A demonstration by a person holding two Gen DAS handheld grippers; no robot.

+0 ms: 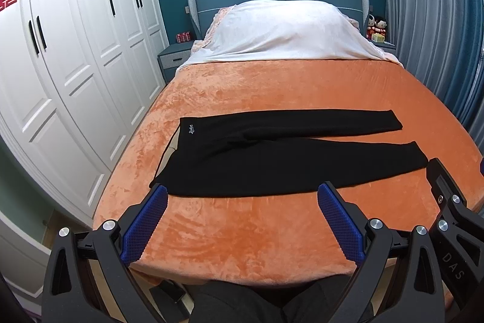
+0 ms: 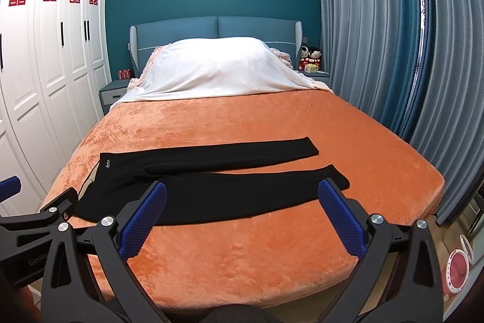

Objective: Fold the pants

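Black pants spread flat on the orange blanket, both our grippers hovering empty in front of them.

We see the pants (image 1: 272,153) lying crosswise on the blanket (image 1: 257,232), nearer its foot edge than the white bedding (image 1: 284,29) at the head; the waistband with its small white logo points toward the wardrobe (image 1: 60,65) side, and the two legs run toward the curtain (image 2: 378,50) side, slightly parted, the far leg straight and the near leg angled a little. Our left gripper (image 1: 242,217) spreads its blue pads (image 1: 145,226) wide above the blanket's near edge, clear of the pants. Our right gripper (image 2: 242,217) is likewise wide apart, holding nothing, just before the near leg.
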